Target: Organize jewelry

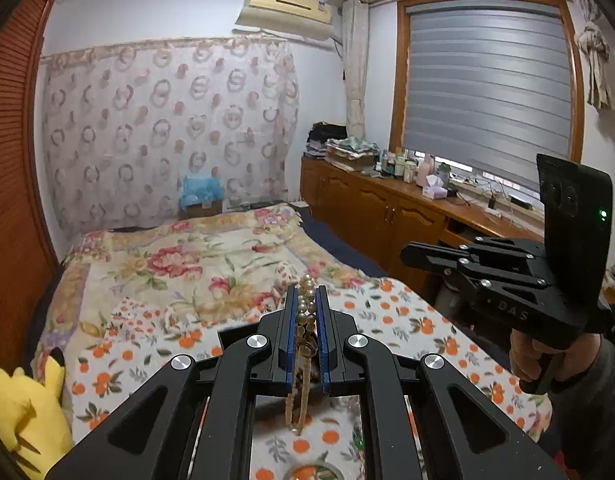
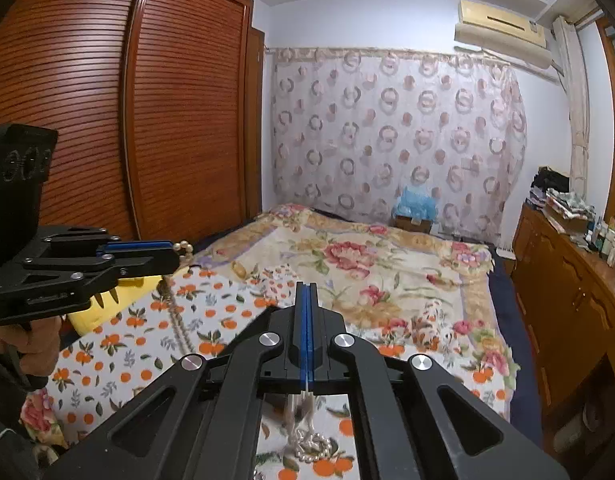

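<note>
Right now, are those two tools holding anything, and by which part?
The left tool pinches a pearl necklace near its clasp end, strands dangling below. The right tool is shut on a thin silvery chain hanging beneath.

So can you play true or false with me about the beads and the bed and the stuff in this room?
1. The left gripper has a pearl necklace squeezed between its fingers. True.
2. The right gripper is wide open. False: its blue fingers are shut, with a thin silvery chain hanging below them.
3. A yellow stuffed toy lies at the side of the bed. True.
4. The window blind is pulled all the way up. False: it covers nearly the whole window, with only a strip open at the bottom.
5. The cloth under the grippers has oranges printed on it. True.
</note>
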`<move>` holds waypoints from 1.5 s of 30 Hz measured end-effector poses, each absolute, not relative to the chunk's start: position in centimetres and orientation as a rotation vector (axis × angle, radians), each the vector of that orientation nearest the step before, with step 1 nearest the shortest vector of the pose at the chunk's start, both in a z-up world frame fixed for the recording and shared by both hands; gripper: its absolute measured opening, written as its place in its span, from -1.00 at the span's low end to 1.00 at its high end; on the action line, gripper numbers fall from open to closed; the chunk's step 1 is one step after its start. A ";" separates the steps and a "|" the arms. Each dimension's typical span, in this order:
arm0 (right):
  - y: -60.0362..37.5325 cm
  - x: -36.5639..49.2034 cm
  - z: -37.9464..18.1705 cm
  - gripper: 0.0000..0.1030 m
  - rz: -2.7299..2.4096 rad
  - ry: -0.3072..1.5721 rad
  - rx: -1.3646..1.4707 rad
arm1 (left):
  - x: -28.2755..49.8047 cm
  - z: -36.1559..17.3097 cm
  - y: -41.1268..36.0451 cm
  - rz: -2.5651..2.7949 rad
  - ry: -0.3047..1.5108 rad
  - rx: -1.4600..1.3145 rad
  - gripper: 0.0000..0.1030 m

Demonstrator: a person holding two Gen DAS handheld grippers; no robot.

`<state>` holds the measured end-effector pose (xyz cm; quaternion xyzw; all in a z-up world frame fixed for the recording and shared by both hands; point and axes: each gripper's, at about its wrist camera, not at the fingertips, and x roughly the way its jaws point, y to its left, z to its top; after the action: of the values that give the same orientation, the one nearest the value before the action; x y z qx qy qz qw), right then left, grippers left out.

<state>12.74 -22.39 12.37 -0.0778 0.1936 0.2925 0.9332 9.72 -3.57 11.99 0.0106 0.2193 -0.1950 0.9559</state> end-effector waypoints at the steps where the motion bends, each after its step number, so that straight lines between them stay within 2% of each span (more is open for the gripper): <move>1: -22.4 13.1 12.5 -1.00 0.607 0.401 -0.157 | 10.1 12.2 -3.5 -0.394 0.443 0.020 -0.85; 4: -22.7 13.9 11.8 -1.00 0.621 0.427 -0.145 | 10.9 12.3 -3.3 -0.396 0.443 0.014 -0.85; 11: -23.5 16.2 2.1 -0.95 0.563 0.646 -0.177 | 11.6 10.1 -3.3 -0.410 0.483 0.003 -0.85; 14: -23.5 16.7 -1.6 -0.75 0.554 0.731 -0.186 | 11.6 9.7 -3.3 -0.421 0.486 0.002 -0.85; 15: -23.4 16.6 -2.6 -0.60 0.544 0.745 -0.199 | 11.6 9.7 -3.3 -0.422 0.485 0.003 -0.85; 16: -23.3 16.6 -3.3 -0.55 0.544 0.758 -0.205 | 11.7 9.7 -3.3 -0.423 0.484 0.004 -0.85; 25: -23.5 17.9 -7.5 -0.55 0.524 0.895 -0.255 | 12.0 9.9 -3.4 -0.438 0.479 0.012 -0.85; 27: -23.4 17.9 -7.5 -0.55 0.521 0.887 -0.265 | 12.1 9.8 -3.4 -0.436 0.480 0.012 -0.85; 28: -23.3 17.9 -7.4 -0.74 0.514 0.885 -0.272 | 12.0 9.8 -3.4 -0.434 0.480 0.012 -0.85; 29: -23.3 17.9 -7.4 -0.83 0.507 0.880 -0.284 | 12.2 9.9 -3.4 -0.431 0.480 0.010 -0.85; 34: -23.8 17.7 -5.7 -0.84 0.495 0.828 -0.267 | 12.7 10.7 -3.3 -0.419 0.462 0.006 -0.85; 45: -23.8 17.0 8.3 -0.84 0.543 0.526 -0.203 | 15.2 12.3 -2.5 -0.383 0.440 -0.015 -0.85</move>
<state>17.01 -23.84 8.31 -0.0988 0.2562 0.2644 0.9245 15.16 -2.49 12.33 -0.0076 0.2170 -0.1890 0.9577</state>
